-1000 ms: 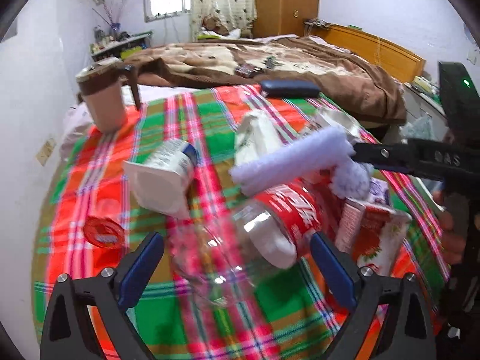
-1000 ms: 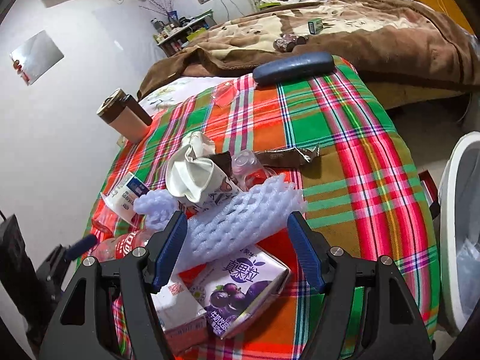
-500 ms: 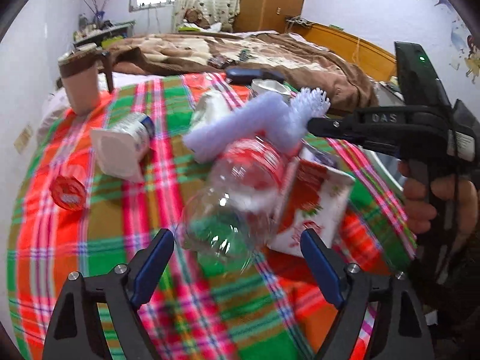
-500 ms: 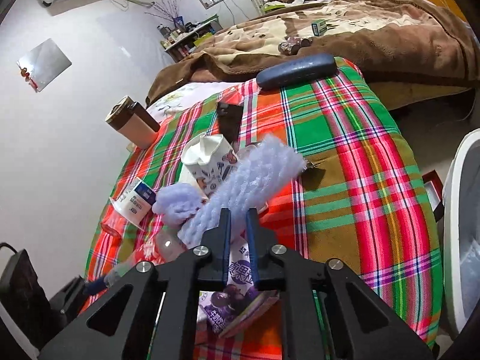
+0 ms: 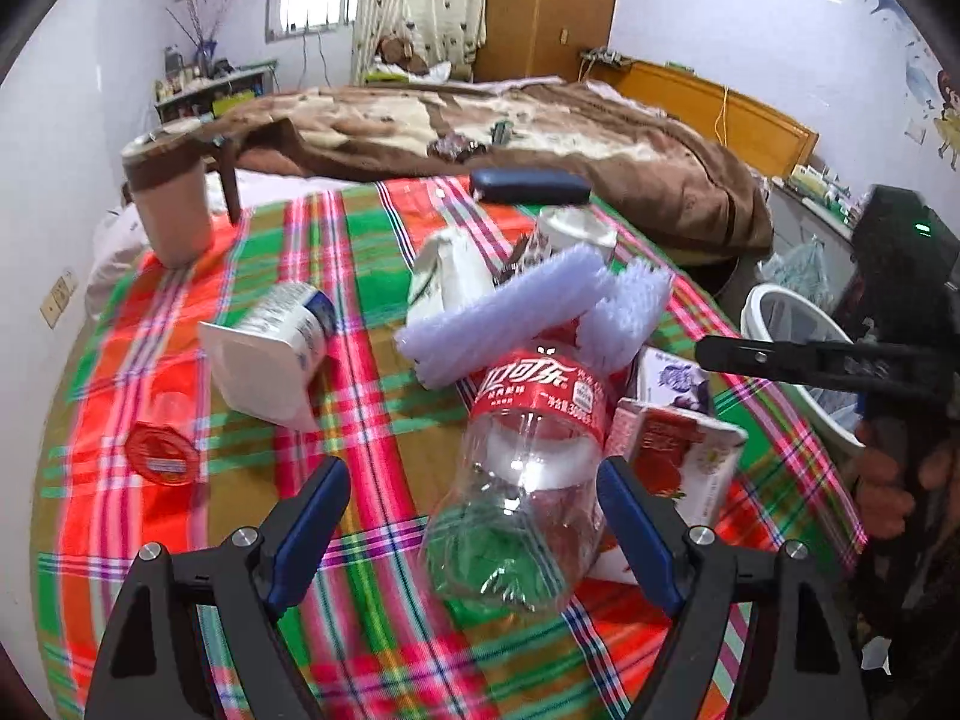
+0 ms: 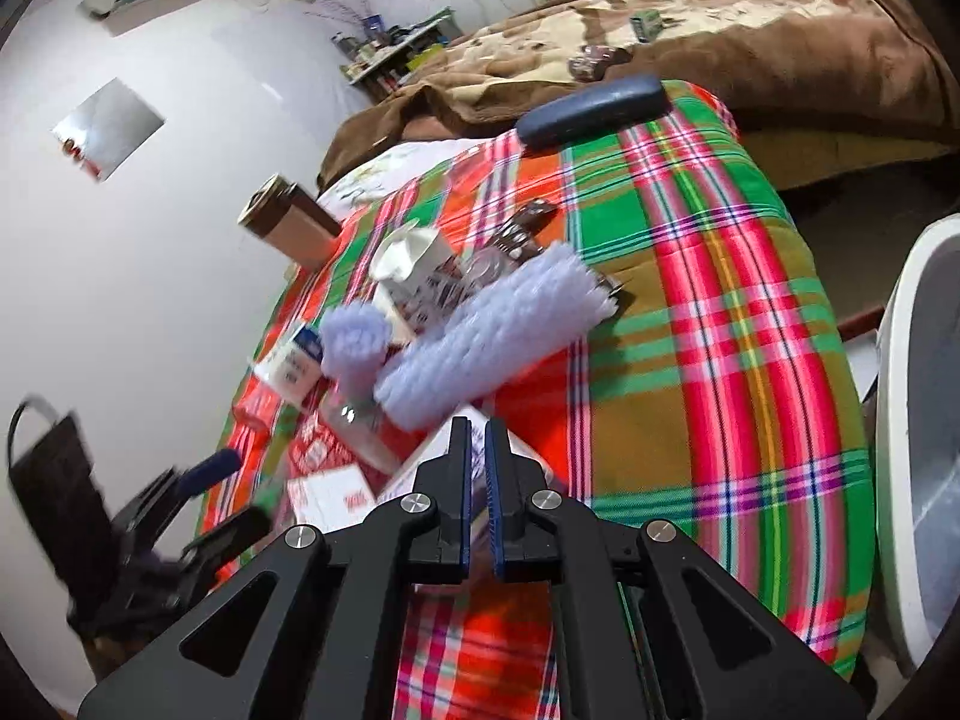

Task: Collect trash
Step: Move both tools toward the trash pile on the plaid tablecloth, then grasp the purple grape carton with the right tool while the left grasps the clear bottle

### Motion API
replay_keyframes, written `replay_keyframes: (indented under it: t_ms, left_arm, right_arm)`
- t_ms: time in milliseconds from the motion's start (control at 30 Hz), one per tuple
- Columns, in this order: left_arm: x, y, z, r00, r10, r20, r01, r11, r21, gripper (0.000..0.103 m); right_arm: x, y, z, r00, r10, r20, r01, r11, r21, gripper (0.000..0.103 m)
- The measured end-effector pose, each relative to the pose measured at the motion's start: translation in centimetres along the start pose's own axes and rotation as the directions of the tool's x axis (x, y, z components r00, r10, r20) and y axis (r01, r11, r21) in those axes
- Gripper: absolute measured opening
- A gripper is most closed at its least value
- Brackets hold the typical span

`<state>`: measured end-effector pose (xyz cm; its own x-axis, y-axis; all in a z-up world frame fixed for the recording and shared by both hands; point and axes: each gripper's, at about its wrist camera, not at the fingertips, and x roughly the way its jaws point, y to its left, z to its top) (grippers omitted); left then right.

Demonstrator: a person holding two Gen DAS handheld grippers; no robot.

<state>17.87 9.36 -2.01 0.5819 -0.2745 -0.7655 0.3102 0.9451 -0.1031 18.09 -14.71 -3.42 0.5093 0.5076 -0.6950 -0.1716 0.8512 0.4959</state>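
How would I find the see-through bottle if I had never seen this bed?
Look at the plaid cloth spread over the bed's near end, where the trash lies in a heap. At the front of the heap, between the open left tongs, lies the clear plastic bottle. It alone is transparent, with a red label.

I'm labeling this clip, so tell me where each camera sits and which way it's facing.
Left wrist: on the left tool, open around the clear bottle, facing across the plaid cloth toward the bed; the right hand shows.
Right wrist: on the right tool, shut, looking at the trash pile; the left tool shows lower left.
Shared: purple foam net.
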Motion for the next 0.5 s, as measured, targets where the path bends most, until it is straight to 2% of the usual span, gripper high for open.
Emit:
replay_keyframes:
  t_ms: [100,133,167,200,233,333,500]
  left_arm:
    - [1.3,0.5,-0.1,0.999,-0.038,-0.025,0.038,0.999,-0.030,0.084]
    - [1.5,0.6,0.0,0.999,-0.037,-0.025,0.037,0.999,-0.033,0.084]
    - [1.8,0.7,0.0,0.999,-0.030,-0.024,0.029,0.999,-0.031,0.084]
    - [2.1,0.8,0.0,0.999,-0.026,-0.028,0.026,0.999,-0.032,0.081]
    - [2.4,1.0,0.0,0.999,-0.032,-0.039,0.030,0.999,-0.041,0.070]
    - [2.8,1.6,-0.2,0.999,-0.014,-0.046,0.011,0.997,-0.070,0.068]
    - [2.1,2.5,-0.8,0.999,0.013,-0.038,-0.016,0.995,-0.098,0.068]
  right_arm:
    - [-0.1,0.2,-0.4,1.000,-0.008,0.022,0.008,1.000,0.000,0.037]
    - [-0.1,0.0,-0.3,1.000,0.000,0.017,-0.001,1.000,0.020,0.054]
    - [0.1,-0.2,-0.4,1.000,0.011,0.009,-0.012,0.999,0.034,0.065]
    - [0.4,-0.4,-0.5,1.000,0.011,-0.004,-0.011,0.999,0.048,0.065]
    - [0.5,-0.6,-0.6,1.000,-0.002,-0.016,0.003,0.998,0.057,0.065]
    - [1.4,-0.7,-1.1,0.998,-0.044,-0.048,0.046,0.997,0.058,0.065]
    - [2.9,0.5,-1.0,0.997,-0.028,-0.072,0.032,0.998,0.056,0.065]
